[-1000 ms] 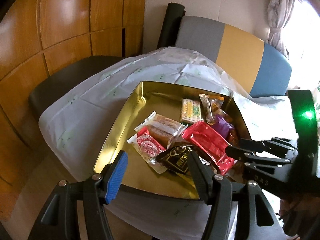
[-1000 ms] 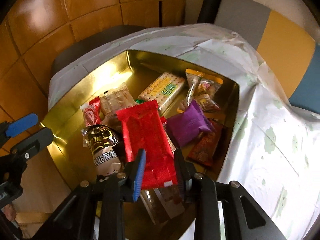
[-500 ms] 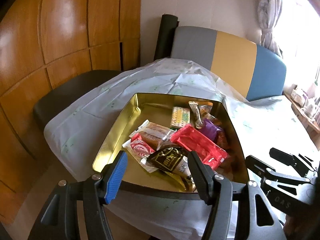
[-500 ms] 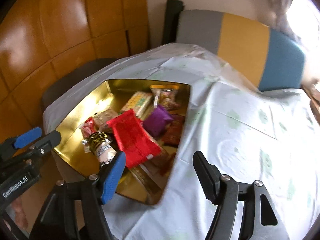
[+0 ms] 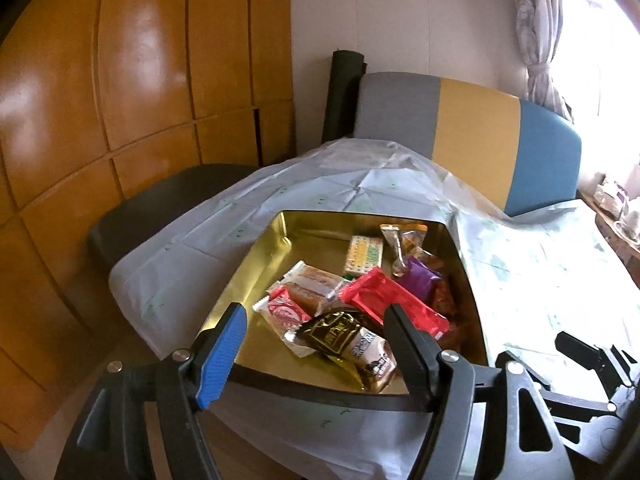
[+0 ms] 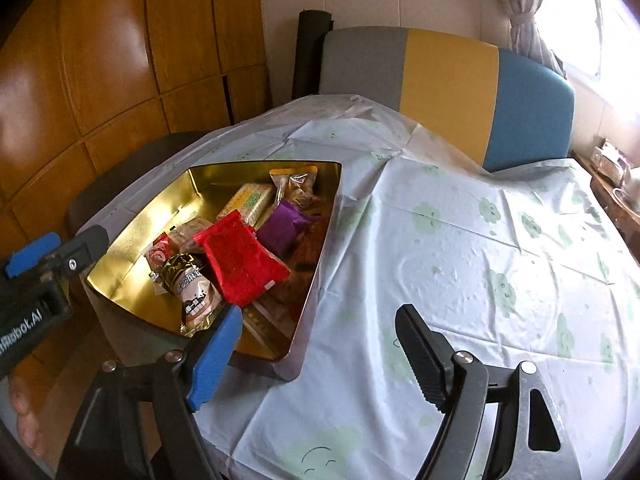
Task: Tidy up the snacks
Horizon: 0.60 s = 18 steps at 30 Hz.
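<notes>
The wrapped snacks, among them a flat red foil packet [image 6: 240, 258], a purple pouch [image 6: 282, 226] and a dark brown-and-gold wrapper [image 5: 346, 338], all lie heaped inside the shallow gold metal tin [image 6: 132, 236] on the pale cloud-print tablecloth [image 6: 480, 240], none left loose on the cloth, so the gathering looks done. The left gripper [image 5: 316, 332] and right gripper [image 6: 320, 332] are both opening, jaws spread with nothing between them. The lower packets are buried and the tin's near edge is masked, so its count is probably incomplete.

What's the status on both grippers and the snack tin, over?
Left gripper opening, empty. Right gripper opening, empty, over the tablecloth. Snacks, red packet topmost, piled in the gold tin. Nothing in the way.
</notes>
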{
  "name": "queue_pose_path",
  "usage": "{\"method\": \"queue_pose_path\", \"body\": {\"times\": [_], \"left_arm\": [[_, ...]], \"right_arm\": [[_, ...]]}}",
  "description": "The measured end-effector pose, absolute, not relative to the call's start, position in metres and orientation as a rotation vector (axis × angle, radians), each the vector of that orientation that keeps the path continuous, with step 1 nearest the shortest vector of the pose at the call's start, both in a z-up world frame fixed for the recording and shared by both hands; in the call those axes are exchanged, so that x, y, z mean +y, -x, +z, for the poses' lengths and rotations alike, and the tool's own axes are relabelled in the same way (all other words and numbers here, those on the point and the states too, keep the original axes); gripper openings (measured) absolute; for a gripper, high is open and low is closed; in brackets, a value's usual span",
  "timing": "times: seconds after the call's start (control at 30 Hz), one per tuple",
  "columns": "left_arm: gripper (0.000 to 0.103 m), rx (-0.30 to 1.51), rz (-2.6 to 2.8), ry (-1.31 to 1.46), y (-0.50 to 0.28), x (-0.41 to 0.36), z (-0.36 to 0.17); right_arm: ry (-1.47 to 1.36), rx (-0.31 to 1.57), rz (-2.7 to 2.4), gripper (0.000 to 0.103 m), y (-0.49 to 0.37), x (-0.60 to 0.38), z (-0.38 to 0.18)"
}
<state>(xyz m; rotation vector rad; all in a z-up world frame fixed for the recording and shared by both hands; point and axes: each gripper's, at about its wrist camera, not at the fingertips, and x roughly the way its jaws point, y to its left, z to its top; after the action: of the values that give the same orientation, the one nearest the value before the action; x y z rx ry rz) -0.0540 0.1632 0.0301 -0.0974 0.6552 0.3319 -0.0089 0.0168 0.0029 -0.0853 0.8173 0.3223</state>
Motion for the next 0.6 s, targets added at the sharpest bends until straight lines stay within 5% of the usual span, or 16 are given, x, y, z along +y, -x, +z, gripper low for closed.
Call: {"method": "queue_pose_path", "body": {"times": [0.6], "left_arm": [[0.072, 0.648, 0.364, 0.102, 0.0568, 0.1683, 0.0288]], "right_arm": [[0.086, 0.816, 0.325, 0.08, 0.0104, 0.0203, 0.0012]]}}
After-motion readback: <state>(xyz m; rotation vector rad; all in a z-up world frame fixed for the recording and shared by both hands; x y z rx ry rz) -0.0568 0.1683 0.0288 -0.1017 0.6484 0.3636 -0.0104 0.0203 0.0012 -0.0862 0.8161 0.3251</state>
